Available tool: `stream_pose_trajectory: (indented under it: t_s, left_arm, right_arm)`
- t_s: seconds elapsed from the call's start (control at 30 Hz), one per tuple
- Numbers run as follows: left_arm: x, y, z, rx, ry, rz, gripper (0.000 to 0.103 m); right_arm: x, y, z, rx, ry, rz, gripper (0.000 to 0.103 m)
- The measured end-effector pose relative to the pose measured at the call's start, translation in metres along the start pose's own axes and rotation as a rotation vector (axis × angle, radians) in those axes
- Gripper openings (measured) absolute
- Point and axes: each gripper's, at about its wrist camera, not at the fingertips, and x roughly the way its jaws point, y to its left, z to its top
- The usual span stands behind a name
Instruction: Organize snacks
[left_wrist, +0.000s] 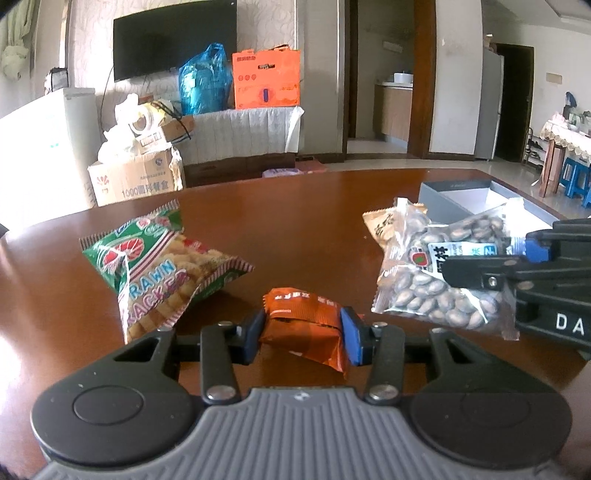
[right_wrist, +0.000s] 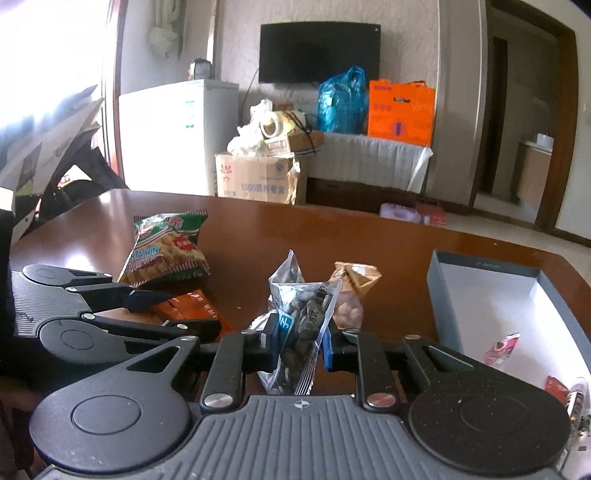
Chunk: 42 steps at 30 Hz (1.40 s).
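Both tongs loaded, box waiting at the right.

Left wrist view: the left tongs (left_wrist: 303, 328) pinch the orange snack packet (left_wrist: 306, 325) low over the table (left_wrist: 295, 206); its loose lower corner could drag or slip free. At 10 o'clock lies the prawn cracker bag (left_wrist: 162, 269).
Right wrist view: the right tongs (right_wrist: 300, 343) pinch the clear bag of seeds (right_wrist: 301, 317) by its crumpled middle, so the slick film may slide out before reaching the grey box (right_wrist: 439, 295) at 3 o'clock. The small peanut pouch (right_wrist: 351, 295) just behind could be knocked.
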Motion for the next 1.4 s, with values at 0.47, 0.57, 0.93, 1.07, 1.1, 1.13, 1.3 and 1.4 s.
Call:
stream_pose_trajectory:
  t_s: [0.47, 0.57, 0.93, 1.07, 1.1, 1.13, 1.3, 1.4]
  left_arm:
    - [-0.006, -0.023, 0.015, 0.023, -0.031, -0.015, 0.043]
    - [-0.006, -0.026, 0.017, 0.019, -0.033, -0.02, 0.043]
    - [-0.009, -0.043, 0.026, 0.024, -0.051, -0.042, 0.043]
    - [-0.01, -0.054, 0.029, 0.049, -0.062, -0.039, 0.042]
    - [-0.01, -0.056, 0.03, 0.053, -0.064, -0.04, 0.042]
    - [-0.01, -0.058, 0.031, 0.053, -0.066, -0.044, 0.042]
    - [-0.011, -0.069, 0.038, 0.052, -0.073, -0.063, 0.042]
    - [-0.012, -0.077, 0.042, 0.053, -0.078, -0.078, 0.042]
  right_arm:
    - [-0.024, -0.019, 0.001, 0.034, -0.04, -0.014, 0.023]
    - [-0.028, -0.022, 0.001, 0.04, -0.048, -0.015, 0.023]
    - [-0.044, -0.039, 0.001, 0.058, -0.072, -0.033, 0.023]
    - [-0.05, -0.047, 0.0, 0.068, -0.078, -0.041, 0.023]
    - [-0.052, -0.049, 0.0, 0.071, -0.082, -0.043, 0.023]
    - [-0.053, -0.051, 0.001, 0.074, -0.085, -0.044, 0.023]
    - [-0.062, -0.06, 0.001, 0.086, -0.102, -0.052, 0.023]
    - [-0.066, -0.065, 0.001, 0.095, -0.11, -0.061, 0.023]
